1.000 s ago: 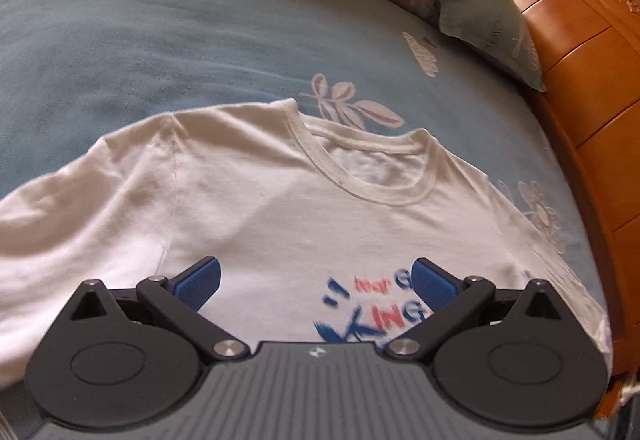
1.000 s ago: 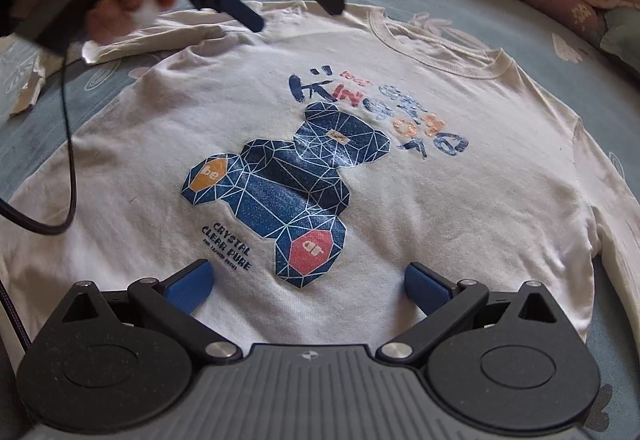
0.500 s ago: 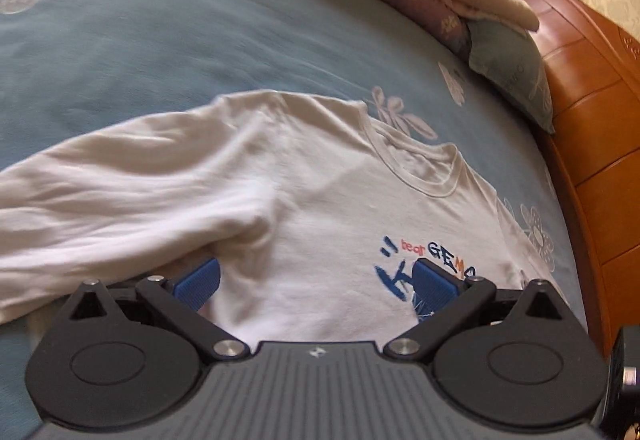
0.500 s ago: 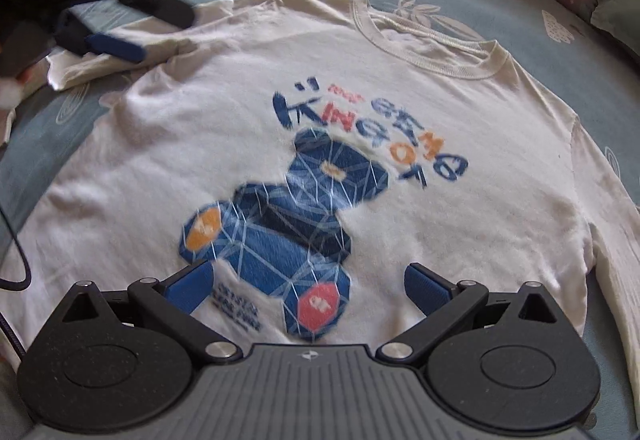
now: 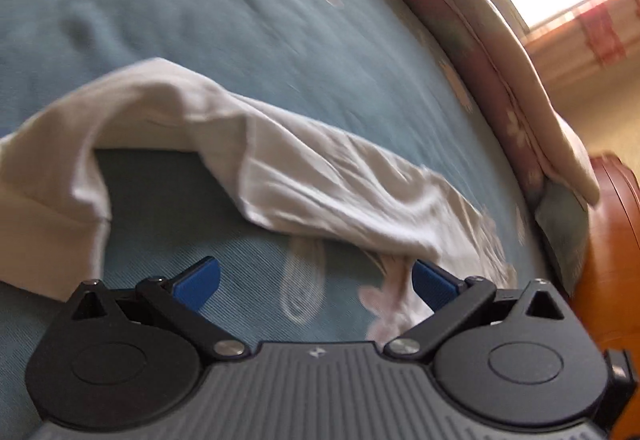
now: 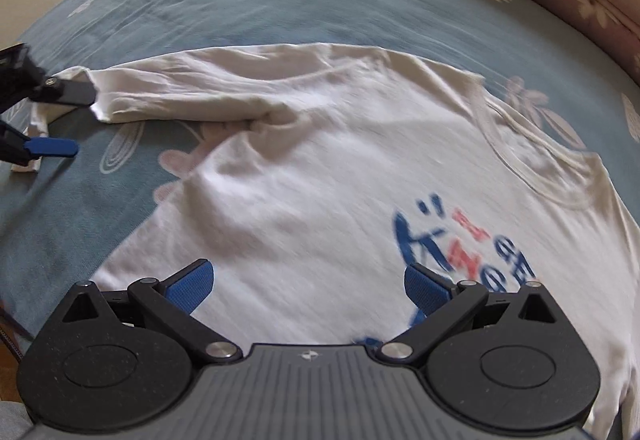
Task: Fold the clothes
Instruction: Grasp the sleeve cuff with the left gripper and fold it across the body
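Blue floral bedspread [image 5: 200,19] fills the left wrist view, a soft woven cover with pale flower prints, bordered by a pink quilt [image 5: 480,51] and a glossy wooden headboard [image 5: 616,224]. Across it lies the long sleeve [image 5: 304,179] of the white T-shirt, thin limp cotton, creased, its cuff end [image 5: 52,191] doubled back toward the camera. The left gripper [image 5: 316,282] stands with its blue pads spread wide, holding nothing, just short of the sleeve. The picture is smeared, so exact contact is hard to judge.

From the right wrist view, the white T-shirt [image 6: 340,179] lies face up on the same bedspread, ribbed collar [image 6: 532,155] to the right, blue and red lettering [image 6: 472,244] near the camera, and the sleeve stretched away to the left. The right gripper [image 6: 306,284] hovers above the shirt body, its pads apart and empty. At the left edge the other tool's fingers [image 6: 52,147] bracket the cuff without closing.

The likely trouble is pinching only the top layer of the doubled cuff, or catching the bedspread with it, so the sleeve drags and bunches instead of folding flat.
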Tool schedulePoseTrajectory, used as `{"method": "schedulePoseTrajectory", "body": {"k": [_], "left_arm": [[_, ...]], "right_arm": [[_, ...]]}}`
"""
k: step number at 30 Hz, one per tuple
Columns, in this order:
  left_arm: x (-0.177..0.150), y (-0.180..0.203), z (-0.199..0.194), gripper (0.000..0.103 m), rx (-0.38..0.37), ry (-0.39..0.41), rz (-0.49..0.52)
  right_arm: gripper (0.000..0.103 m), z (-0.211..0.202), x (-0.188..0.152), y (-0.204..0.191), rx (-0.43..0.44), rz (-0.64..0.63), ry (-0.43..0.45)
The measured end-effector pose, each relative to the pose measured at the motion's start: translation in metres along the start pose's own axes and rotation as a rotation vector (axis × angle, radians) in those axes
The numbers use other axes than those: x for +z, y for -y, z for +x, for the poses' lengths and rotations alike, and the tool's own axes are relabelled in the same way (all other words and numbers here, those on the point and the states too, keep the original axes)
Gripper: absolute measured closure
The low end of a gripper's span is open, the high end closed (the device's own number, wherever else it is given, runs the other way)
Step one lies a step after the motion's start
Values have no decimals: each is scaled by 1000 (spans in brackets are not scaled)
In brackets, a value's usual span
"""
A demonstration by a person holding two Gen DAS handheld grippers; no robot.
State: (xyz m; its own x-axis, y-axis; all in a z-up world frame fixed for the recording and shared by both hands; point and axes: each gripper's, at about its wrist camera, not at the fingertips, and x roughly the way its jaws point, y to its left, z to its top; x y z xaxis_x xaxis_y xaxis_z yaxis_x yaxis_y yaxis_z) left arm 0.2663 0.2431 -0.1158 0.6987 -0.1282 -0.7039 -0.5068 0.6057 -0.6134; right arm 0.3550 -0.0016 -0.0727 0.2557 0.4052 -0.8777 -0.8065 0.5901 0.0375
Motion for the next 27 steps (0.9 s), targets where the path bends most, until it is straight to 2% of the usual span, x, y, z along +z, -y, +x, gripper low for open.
{"method": "schedulePoseTrajectory", "body": {"k": [5, 10, 14, 16, 20, 24, 27], "left_arm": [[14, -23, -12, 1, 54, 127, -93], [23, -47, -38, 1, 137, 195, -90], [32, -61, -61, 1, 250, 273, -81], [36, -68, -69, 1, 239, 298, -109], [36, -76, -64, 1, 172, 279, -194], [22, -106, -55, 1, 28, 264, -472], [16, -122, -55, 1, -22, 321, -582]], "right_arm": [[0, 6, 14, -16, 7, -35, -9], [0, 12, 19, -18, 7, -39, -28], [0, 15, 21, -20, 3, -40, -41], [0, 16, 22, -22, 9, -45, -48], [0, 19, 22, -28, 25, -60, -56], [0, 20, 25, -31, 35, -56, -55], [0, 20, 25, -31, 33, -54, -57]]}}
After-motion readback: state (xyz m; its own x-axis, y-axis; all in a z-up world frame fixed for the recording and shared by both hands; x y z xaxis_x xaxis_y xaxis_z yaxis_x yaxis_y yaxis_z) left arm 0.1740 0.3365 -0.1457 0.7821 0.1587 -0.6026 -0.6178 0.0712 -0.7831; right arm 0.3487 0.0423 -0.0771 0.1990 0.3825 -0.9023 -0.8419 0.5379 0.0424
